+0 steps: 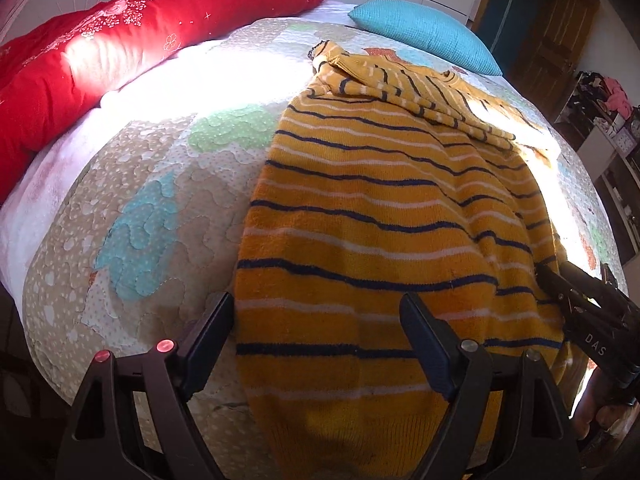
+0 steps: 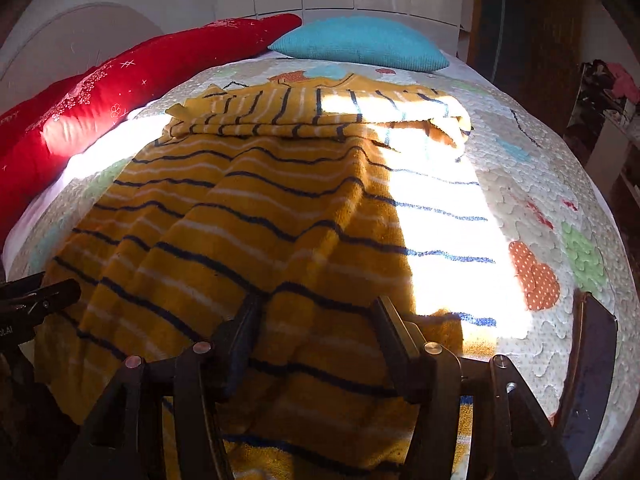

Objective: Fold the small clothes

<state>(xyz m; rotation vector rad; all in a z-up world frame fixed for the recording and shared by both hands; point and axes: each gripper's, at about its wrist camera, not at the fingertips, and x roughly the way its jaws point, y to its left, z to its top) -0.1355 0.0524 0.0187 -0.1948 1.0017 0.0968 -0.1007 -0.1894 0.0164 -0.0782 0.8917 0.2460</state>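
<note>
A yellow knit sweater point(image 1: 372, 208) with navy and white stripes lies flat on the quilted bed cover point(image 1: 152, 184), its sleeves folded across the far end. It also shows in the right wrist view point(image 2: 248, 216). My left gripper point(image 1: 320, 320) is open, its jaws straddling the sweater's near left edge at the hem. My right gripper point(image 2: 316, 316) is open over the hem's right part. In the left wrist view the right gripper point(image 1: 560, 280) shows at the sweater's right edge. The left gripper point(image 2: 48, 292) shows at the left in the right wrist view.
A red patterned pillow point(image 1: 120, 44) lies along the far left of the bed and a teal cushion point(image 1: 424, 32) at the far end. A wooden door point(image 1: 556, 32) and cluttered shelves point(image 1: 600, 96) stand to the right. Bright sunlight falls across the bed.
</note>
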